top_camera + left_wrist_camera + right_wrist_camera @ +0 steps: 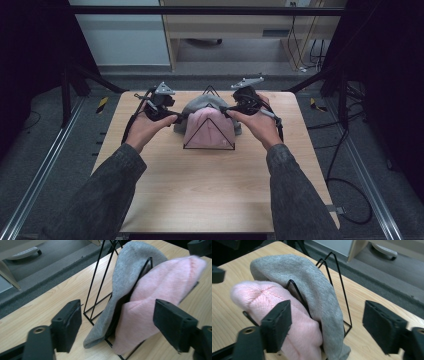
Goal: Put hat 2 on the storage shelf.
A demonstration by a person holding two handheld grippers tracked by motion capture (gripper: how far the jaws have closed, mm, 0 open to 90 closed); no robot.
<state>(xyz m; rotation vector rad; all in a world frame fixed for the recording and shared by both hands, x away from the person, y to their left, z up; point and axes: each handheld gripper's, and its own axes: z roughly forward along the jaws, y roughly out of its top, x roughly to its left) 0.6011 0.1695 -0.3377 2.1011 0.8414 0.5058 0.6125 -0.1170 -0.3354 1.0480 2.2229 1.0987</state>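
step: I'm letting go of the pink knitted hat (210, 127) draped on the black wire rack (209, 145) mid-bench (210, 190) | left tool (175, 117), right tool (226, 111): both gaping, gripping nothing | tip: I'm backing straight out so nothing's snagging the grey hat (200, 106) behind

High view looks down; gripper views flank (closely) the rack (209, 131).

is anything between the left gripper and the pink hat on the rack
Nothing visible. The left gripper is open, its fingers straddling the lower edges of the pink hat and the grey hat draped on the black wire rack.
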